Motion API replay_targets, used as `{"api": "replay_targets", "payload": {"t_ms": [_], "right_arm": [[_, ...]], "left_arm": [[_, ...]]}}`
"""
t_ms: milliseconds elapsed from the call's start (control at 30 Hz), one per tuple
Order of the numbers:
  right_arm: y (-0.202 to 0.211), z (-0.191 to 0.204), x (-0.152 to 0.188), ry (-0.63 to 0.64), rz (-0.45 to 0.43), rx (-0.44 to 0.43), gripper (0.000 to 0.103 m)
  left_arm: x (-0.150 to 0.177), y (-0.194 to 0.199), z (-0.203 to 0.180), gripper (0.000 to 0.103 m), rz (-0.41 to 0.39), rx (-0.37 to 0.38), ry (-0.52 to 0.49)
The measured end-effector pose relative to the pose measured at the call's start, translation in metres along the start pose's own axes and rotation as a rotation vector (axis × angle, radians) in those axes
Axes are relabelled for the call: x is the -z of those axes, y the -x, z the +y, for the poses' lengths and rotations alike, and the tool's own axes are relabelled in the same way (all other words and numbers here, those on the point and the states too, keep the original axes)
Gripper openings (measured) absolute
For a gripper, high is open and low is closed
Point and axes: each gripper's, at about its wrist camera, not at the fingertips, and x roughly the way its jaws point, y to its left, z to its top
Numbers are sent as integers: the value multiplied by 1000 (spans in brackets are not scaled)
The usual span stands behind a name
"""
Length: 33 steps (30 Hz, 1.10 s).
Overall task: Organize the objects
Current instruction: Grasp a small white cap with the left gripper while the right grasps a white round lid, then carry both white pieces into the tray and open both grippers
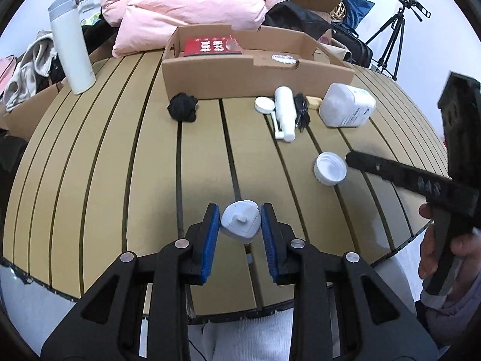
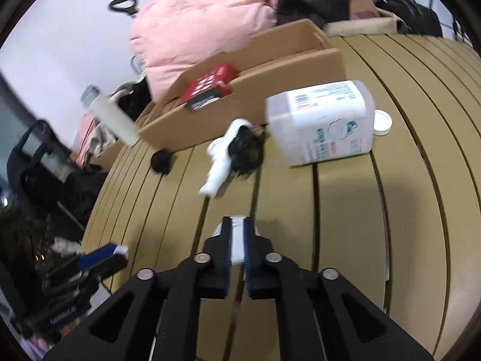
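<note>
My left gripper [image 1: 240,221] is shut on a small white plastic device [image 1: 240,221] with a stub on top, held just above the slatted tan table [image 1: 120,180]. My right gripper [image 2: 237,242] is shut on a white round lid [image 2: 237,240], pinching its rim near the table top. In the left wrist view the right gripper's finger [image 1: 390,171] reaches beside that lid [image 1: 330,168]. A cardboard box [image 1: 255,75] holding a red book [image 1: 213,46] stands at the back; it also shows in the right wrist view [image 2: 240,102].
A white spray bottle [image 1: 285,112], small white cap [image 1: 264,104], black cable bundle [image 1: 302,109], white jug [image 1: 347,105] and black cloth ball [image 1: 182,107] lie before the box. A white thermos [image 1: 72,45] stands back left. Pink bedding [image 1: 192,3] lies behind.
</note>
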Motion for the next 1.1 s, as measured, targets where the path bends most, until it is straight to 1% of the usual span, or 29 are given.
{"api": "replay_targets", "payload": {"t_ms": [33,67,100,133,167,200,233,300,433,467,500,533,600,633,700,767,833,900,933,967,1033,1100], "right_arm": [[-1,4,3,26,5,11,47],[-3,8,6,52,19,14,77],[-5,10,8,70,22,2,88],[-6,12,10,84,11,-3,90],[-7,14,11,99,7,13,90],[-11,17,11,118,10,44,90],[-17,21,11,151,23,93,90],[-25,27,11,200,36,140,90],[-40,40,17,303,17,257,88],[-43,42,18,319,27,271,78],[-44,44,19,340,13,311,67],[-43,44,17,341,2,334,44],[-36,38,14,308,20,307,44],[-28,35,14,292,15,296,44],[-5,33,19,288,-12,316,44],[22,29,24,275,-33,305,44],[42,23,24,251,-47,299,44],[56,20,17,234,-60,289,44],[62,19,9,227,-70,278,44],[68,19,-2,227,-80,261,44],[74,19,-35,242,-105,215,44],[71,19,-81,251,-107,195,44]], "left_arm": [[1,-2,1,25,5,-1,5],[1,-4,3,25,8,-3,9],[1,-7,4,25,12,-5,12],[2,-9,6,25,14,-8,14],[2,-11,8,25,17,-12,18],[2,-14,10,25,22,-11,24],[2,-17,11,25,27,-11,28],[3,-22,14,25,37,-15,37],[3,-28,17,25,42,-15,44],[3,-27,17,25,40,-15,41],[3,-26,16,25,37,-13,36],[2,-23,14,25,33,-15,32],[0,-14,10,25,17,-9,26],[0,-6,7,25,0,-2,21],[0,13,-1,25,-46,20,6],[1,23,-7,25,-80,47,-4],[-4,20,-12,25,-66,69,-4],[-19,18,-18,25,-58,93,-26],[-33,20,-22,25,-64,113,-49],[-54,23,-25,25,-79,144,-72],[-107,26,-28,25,-108,208,-82],[-156,17,-33,25,-101,224,-76]]}}
